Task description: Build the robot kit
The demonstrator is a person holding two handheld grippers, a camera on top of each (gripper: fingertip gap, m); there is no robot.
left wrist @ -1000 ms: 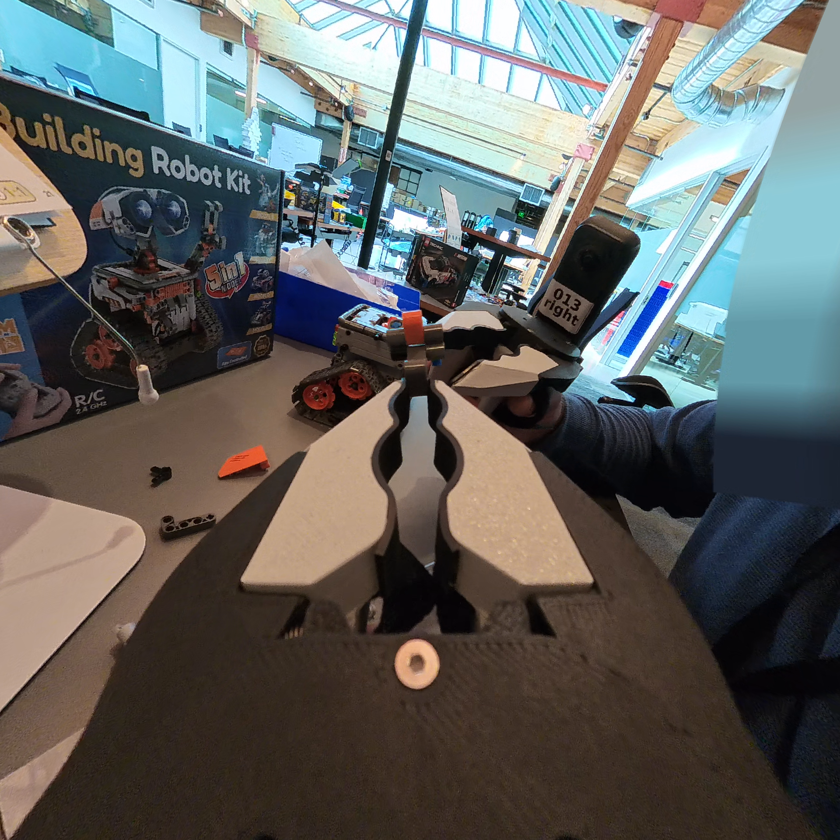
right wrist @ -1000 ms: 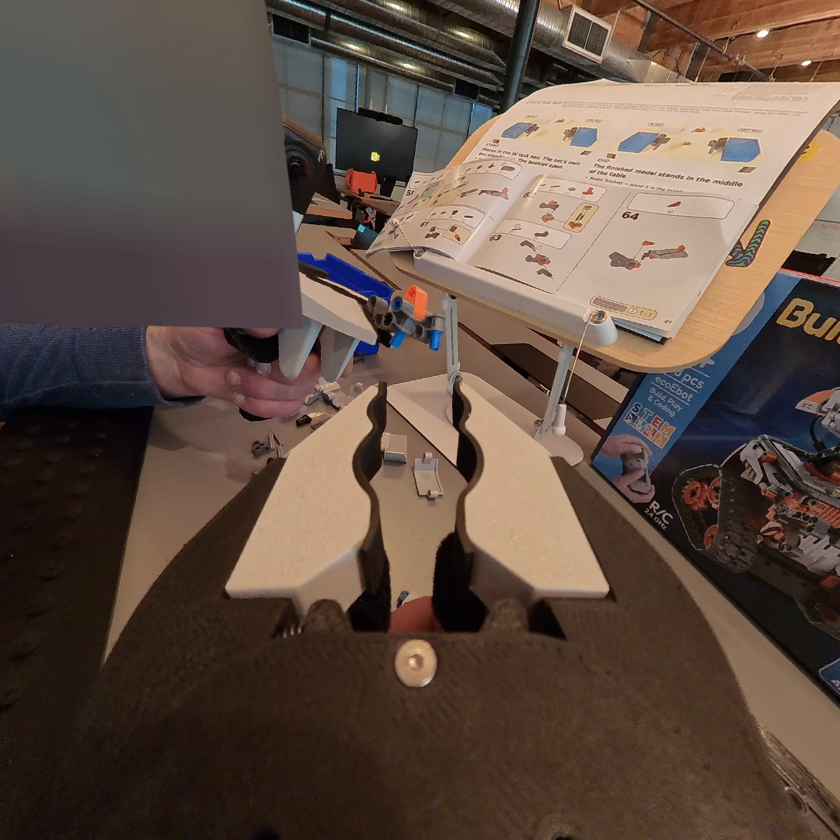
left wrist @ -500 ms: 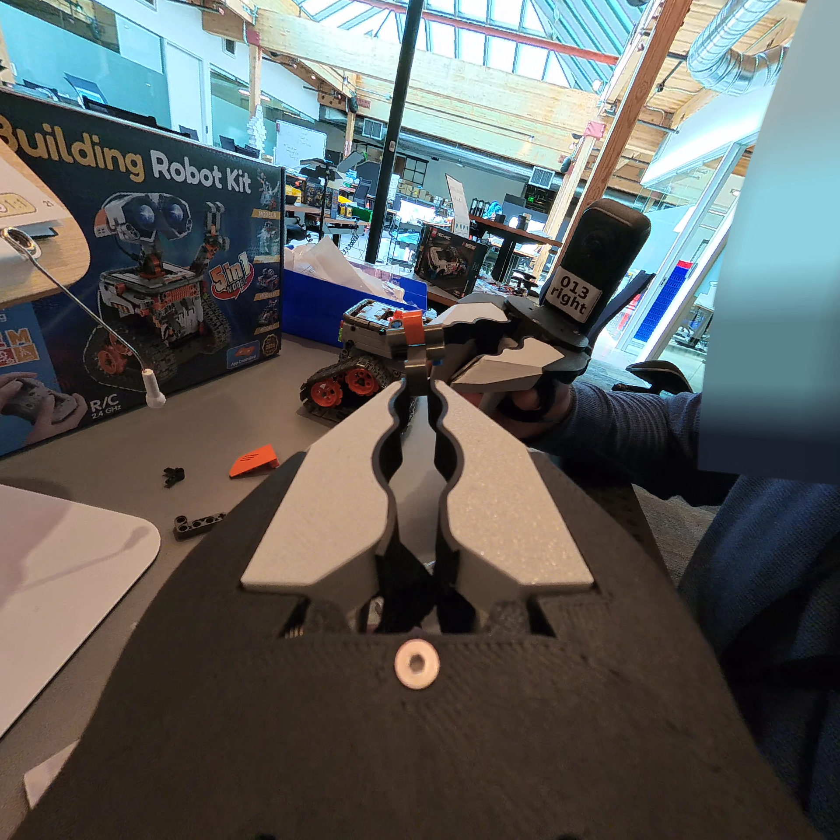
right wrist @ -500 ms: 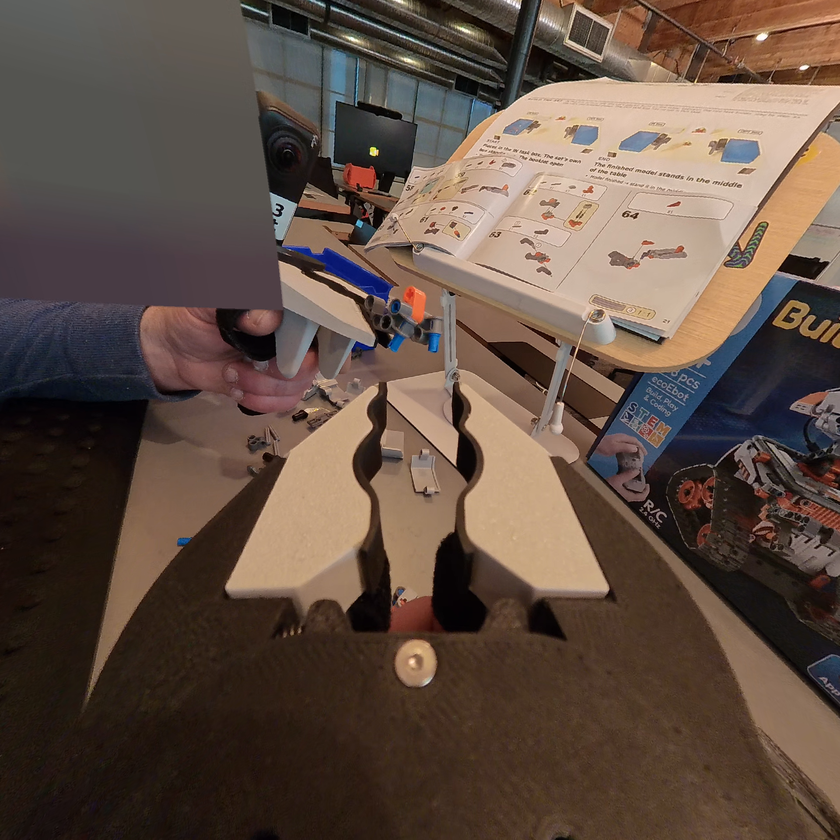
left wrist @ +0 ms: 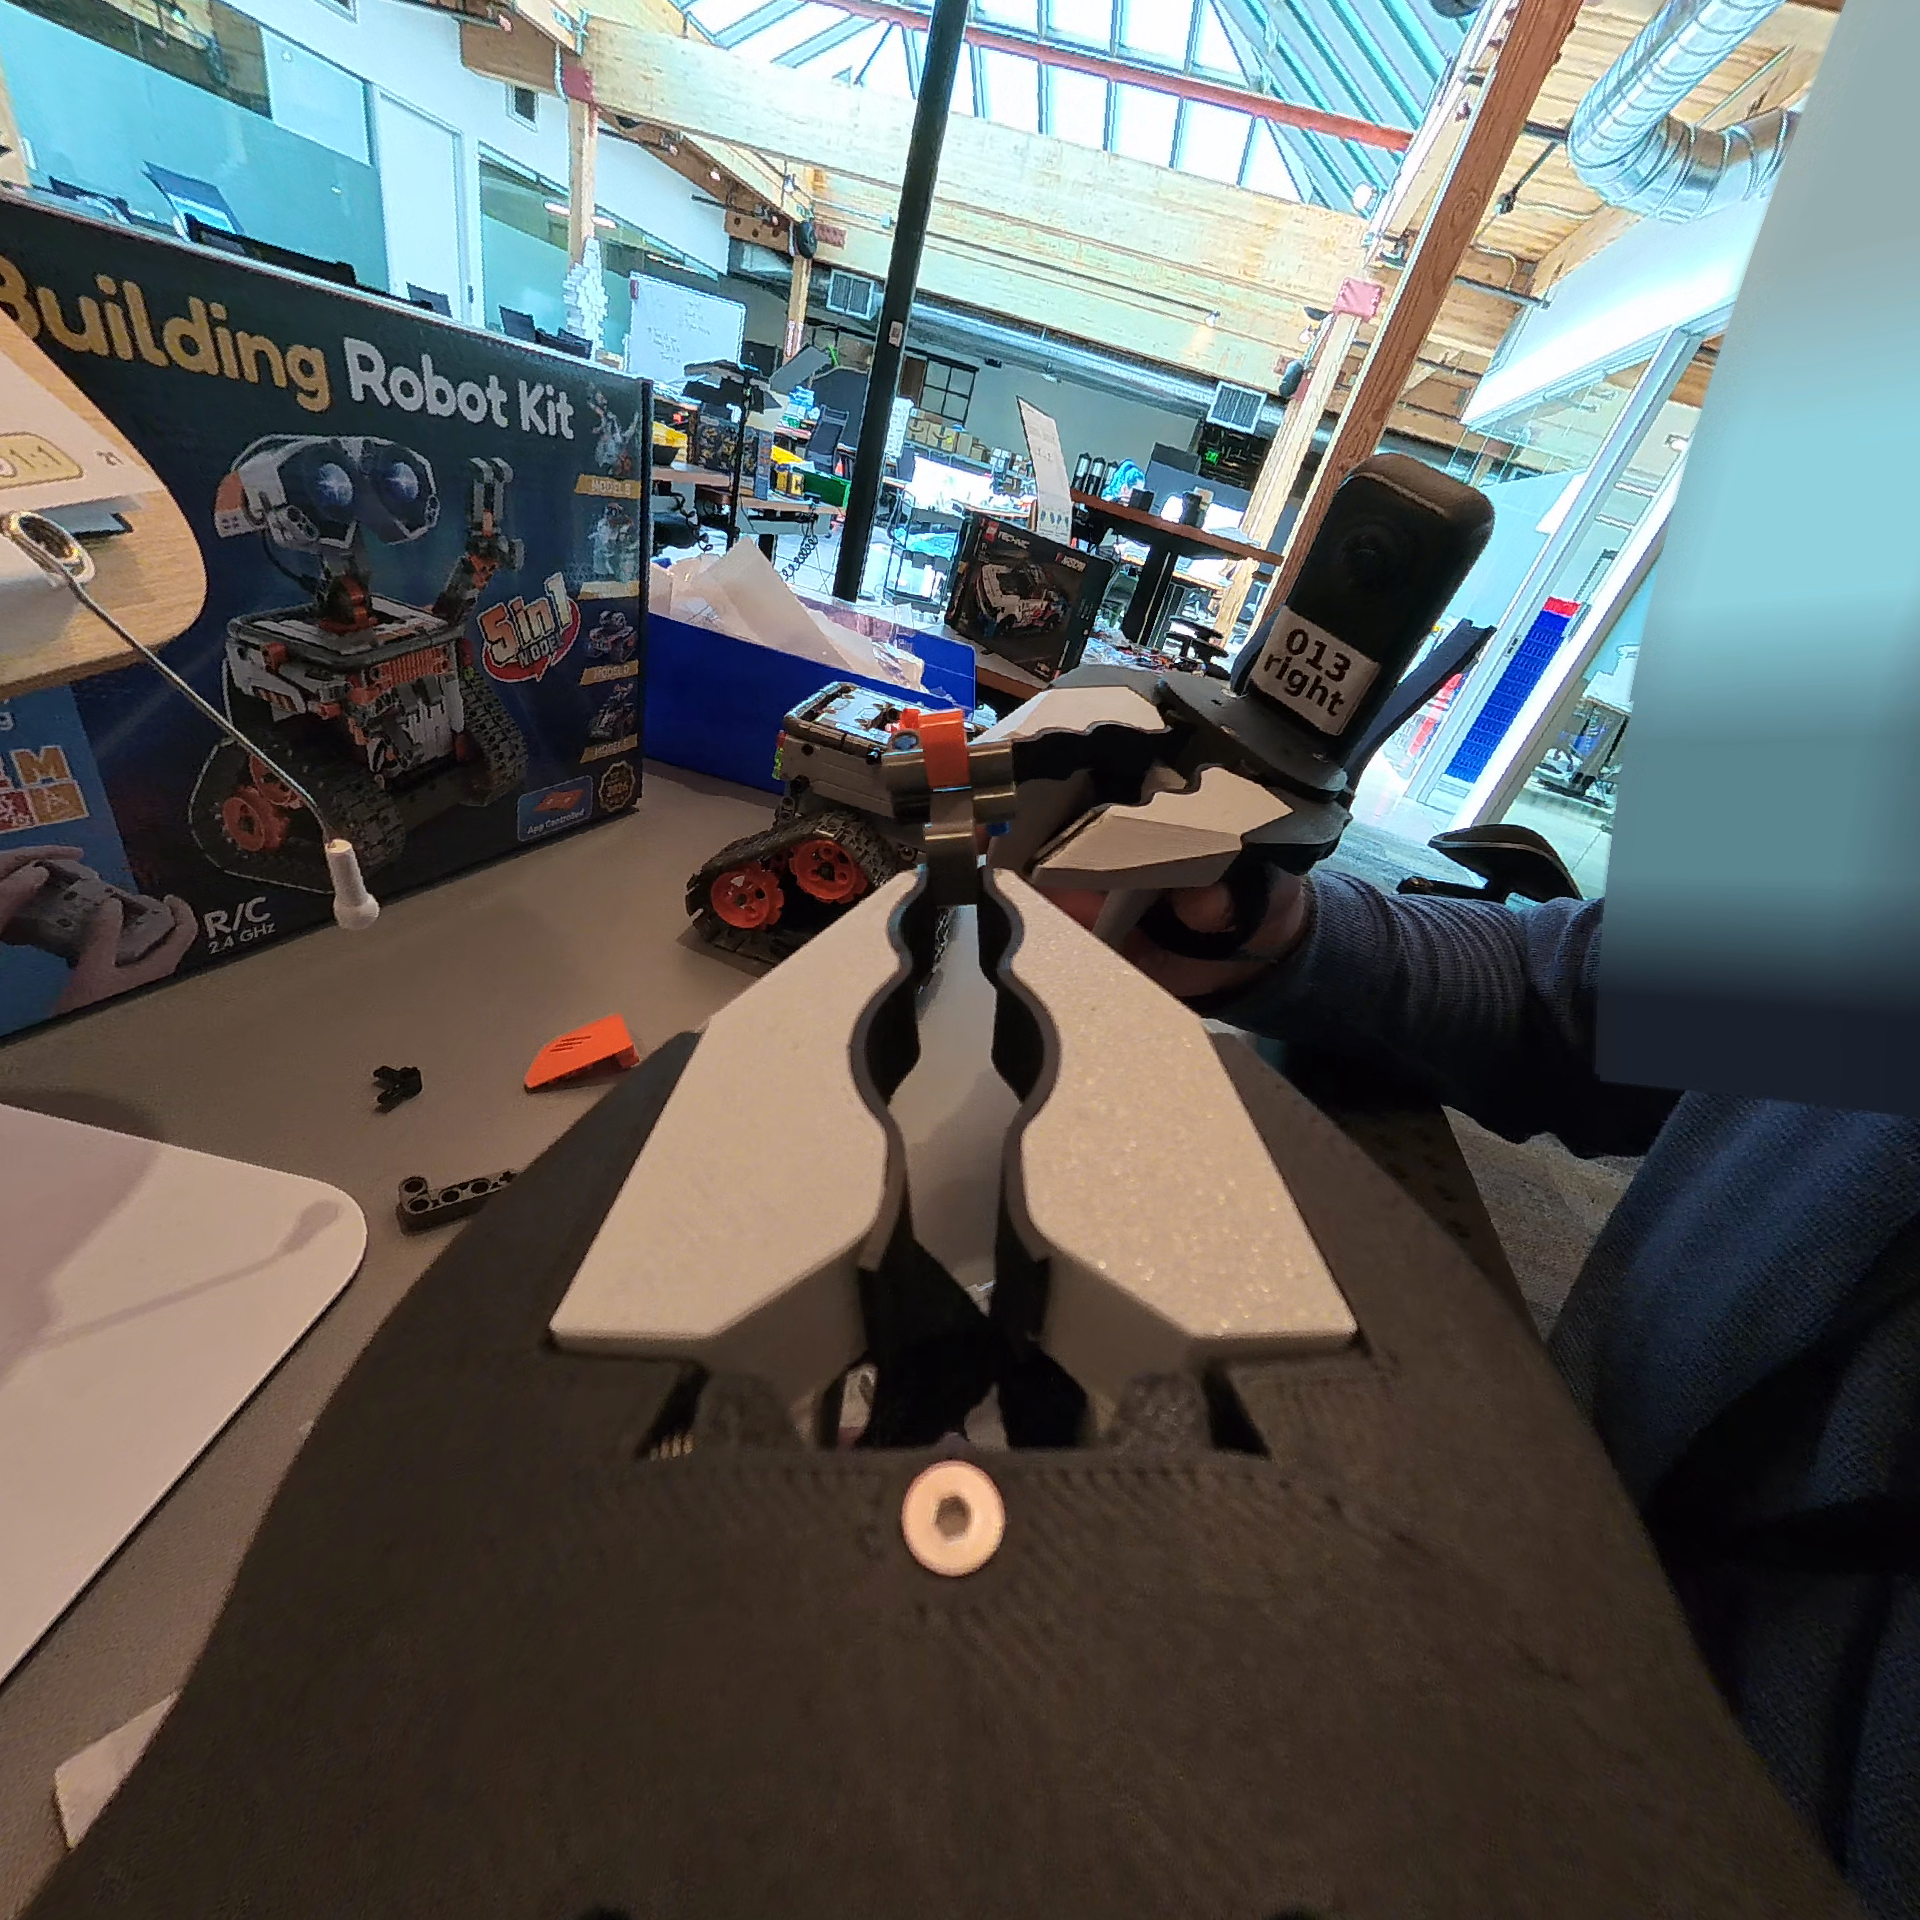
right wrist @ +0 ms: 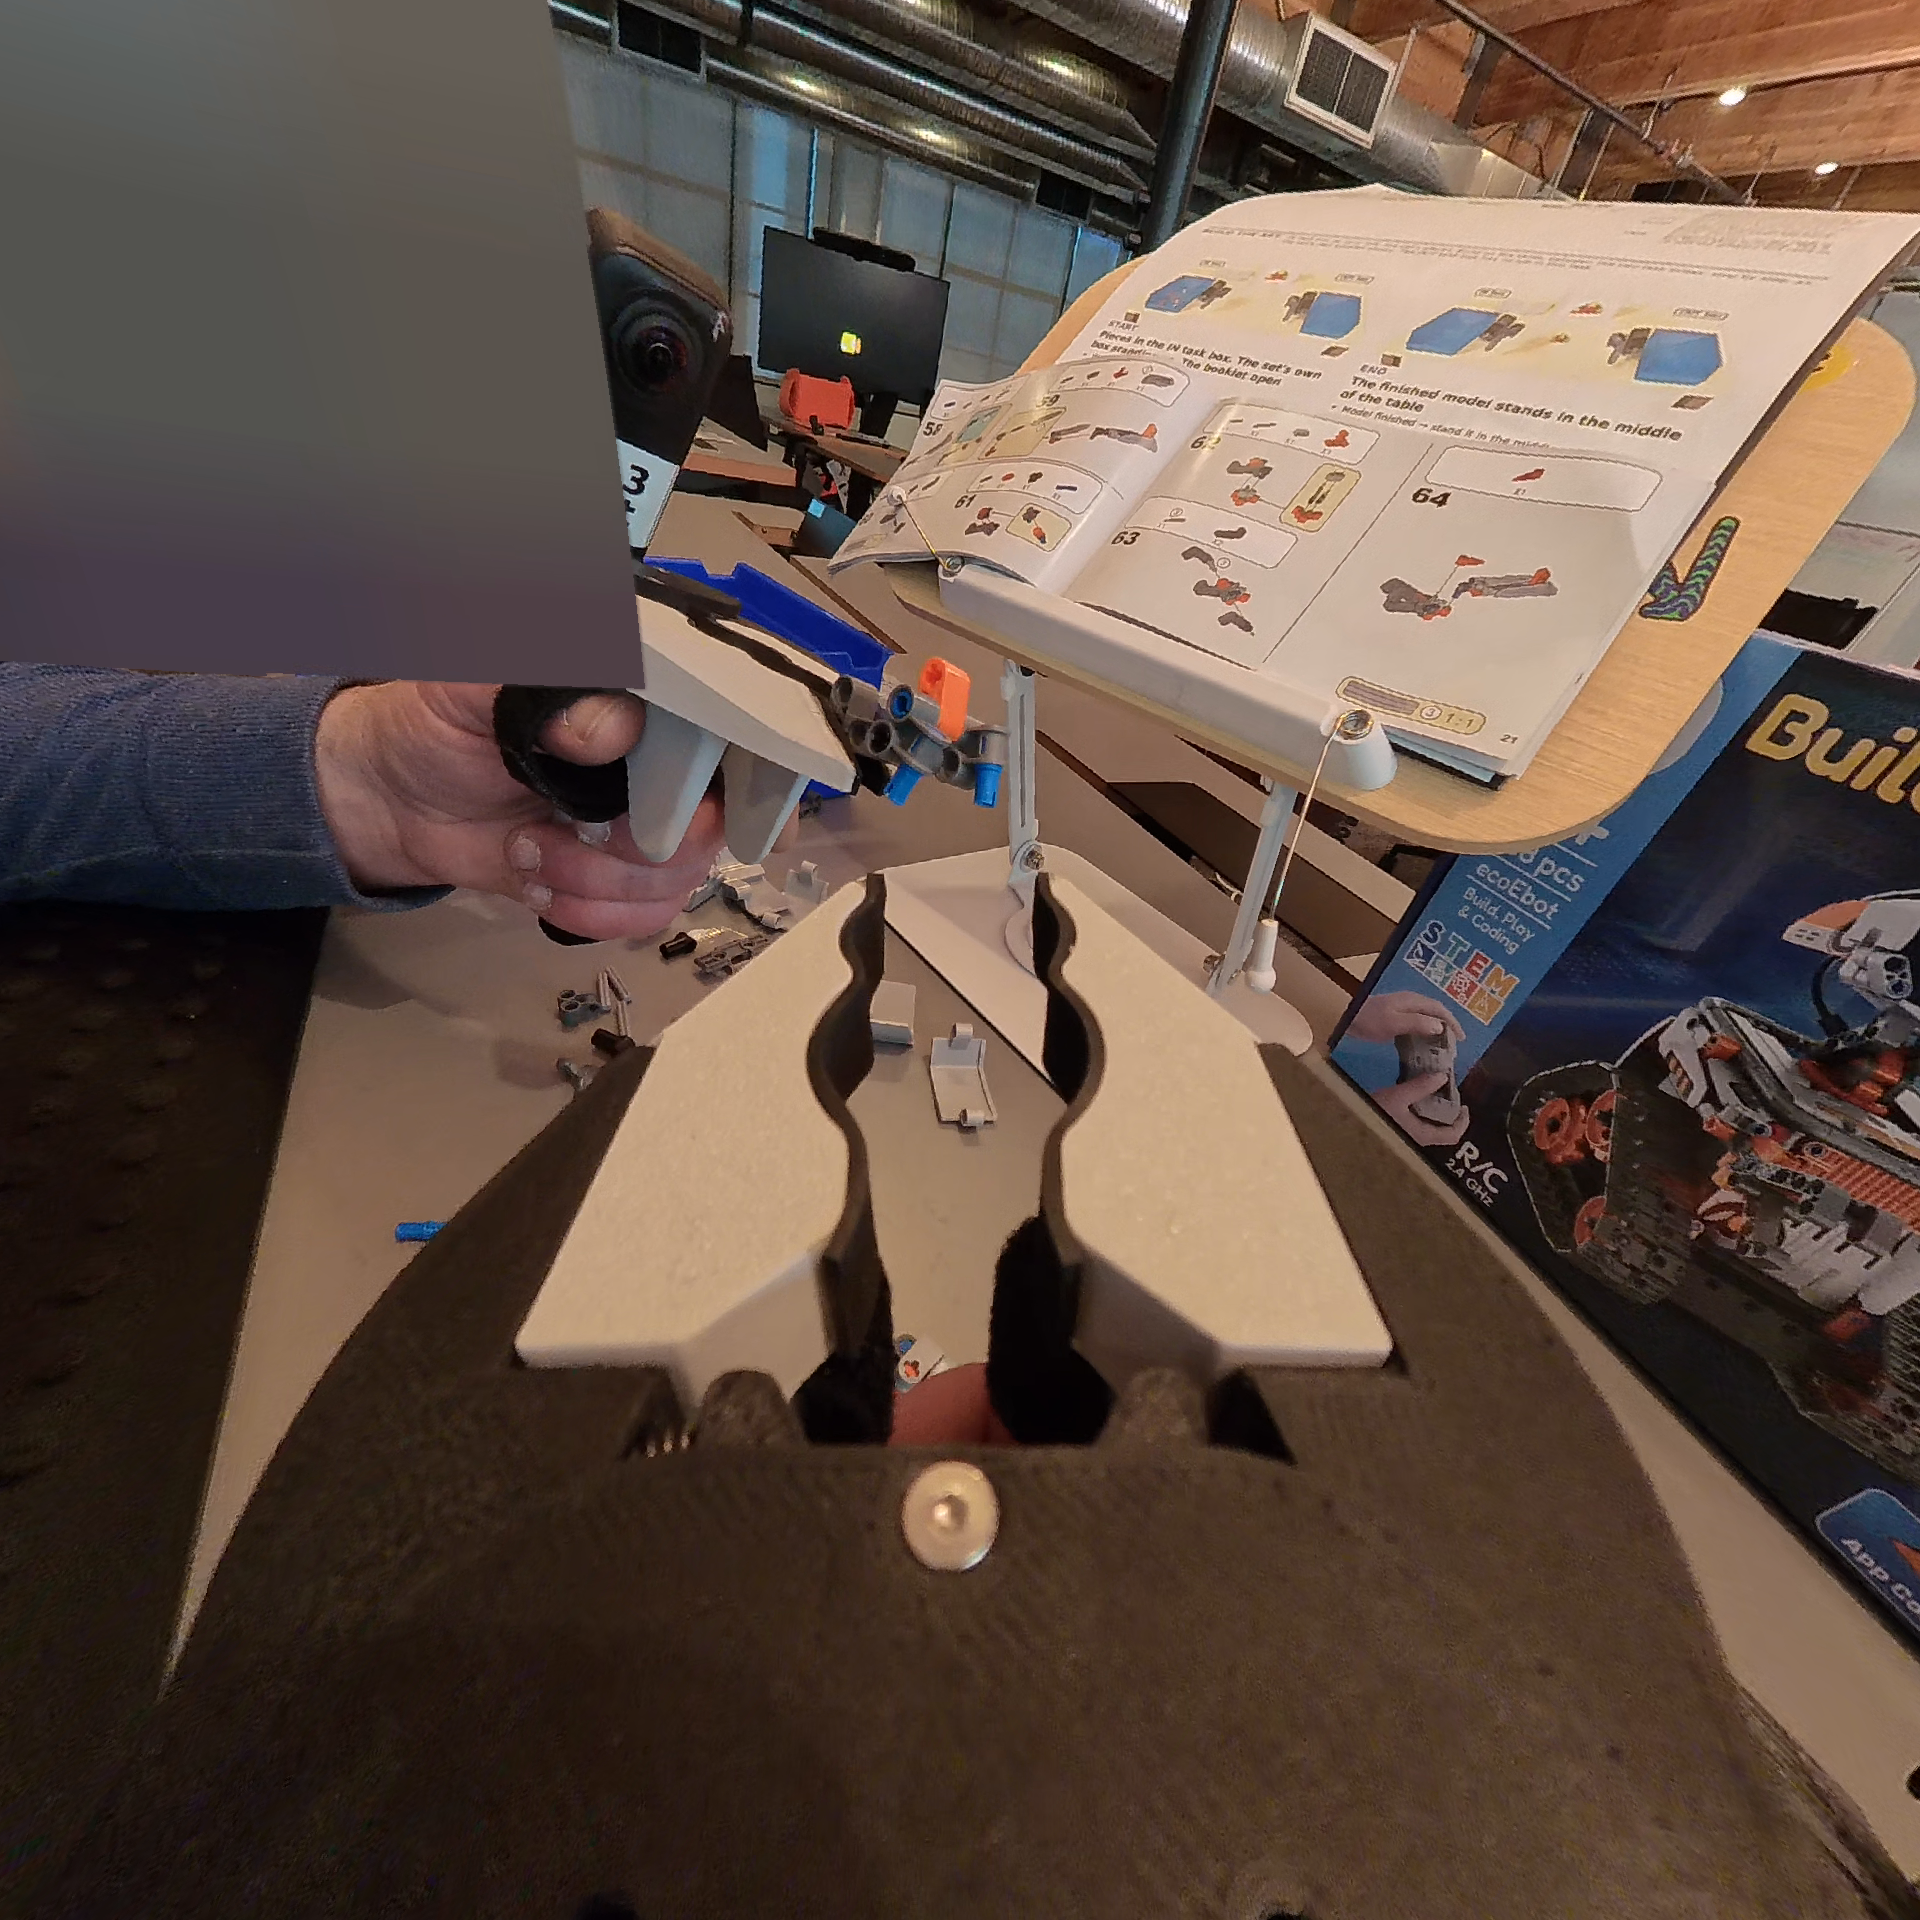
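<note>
The left gripper is clamped on a small grey, orange and blue brick piece held up at the centre of the left view; the same piece shows at centre left of the right view, sticking out past that gripper's tips, above the table; the right gripper is released, its fingers apart with nothing between them, over loose grey parts at mid-frame; in the left view its tips appear just right of the piece, and contact cannot be told; a tracked model stands behind the piece at centre; a kit box fills the upper left; an orange part lies at centre left; an open booklet on a stand takes the upper right of the right view.
</note>
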